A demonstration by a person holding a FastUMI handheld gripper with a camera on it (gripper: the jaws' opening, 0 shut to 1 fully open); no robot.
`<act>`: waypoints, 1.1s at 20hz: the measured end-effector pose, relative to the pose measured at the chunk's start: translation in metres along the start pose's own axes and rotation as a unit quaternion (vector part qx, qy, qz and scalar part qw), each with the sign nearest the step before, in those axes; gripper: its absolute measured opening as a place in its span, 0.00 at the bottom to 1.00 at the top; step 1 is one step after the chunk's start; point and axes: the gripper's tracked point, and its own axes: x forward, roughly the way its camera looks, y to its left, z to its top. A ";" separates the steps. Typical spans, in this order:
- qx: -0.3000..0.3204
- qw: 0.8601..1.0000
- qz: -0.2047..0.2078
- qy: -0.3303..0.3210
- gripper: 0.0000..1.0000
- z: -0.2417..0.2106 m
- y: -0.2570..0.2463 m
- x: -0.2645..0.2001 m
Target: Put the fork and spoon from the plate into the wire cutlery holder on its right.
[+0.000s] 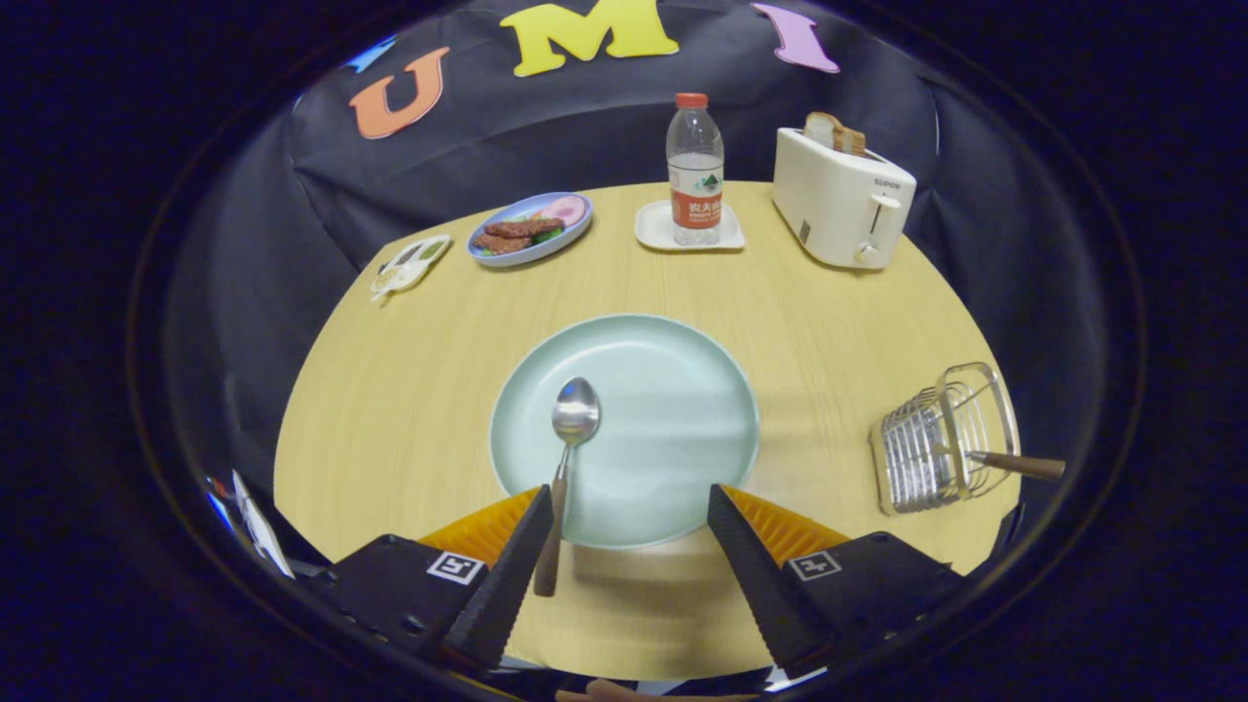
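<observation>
At the far side of my wooden table [409, 390] a clear water bottle [694, 171] with a red cap stands upright on a small white square dish [651, 230]. Right of it sits a cream toaster [840, 200] with bread slices [835, 133] poking out (two, I think). Left of the bottle lies a blue plate of food [530, 230], and further left a small flat card-like piece [409, 264].

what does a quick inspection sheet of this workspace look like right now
surface: round wooden table
job's things: spoon on pale green plate, handle by one finger; wire cutlery holder right of plate, a wooden handle sticking out
clutter: water bottle on a small tray, toaster with bread, plate of food
grippers: gripper open, empty, at plate's near rim
cables: nothing seen
surroundings: black cloth wall
</observation>
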 end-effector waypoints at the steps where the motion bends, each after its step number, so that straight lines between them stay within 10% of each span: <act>1: 0.012 1.000 0.002 -0.006 0.97 -0.001 0.008 0.006; 9: 0.030 0.999 -0.023 -0.003 0.81 -0.019 0.041 0.042; 12: 0.028 0.999 -0.047 0.002 0.29 -0.021 0.044 0.050; 15: 0.025 0.999 -0.037 0.003 0.10 -0.022 0.050 0.050; 22: -0.011 1.000 -0.019 0.006 0.04 -0.020 0.045 0.028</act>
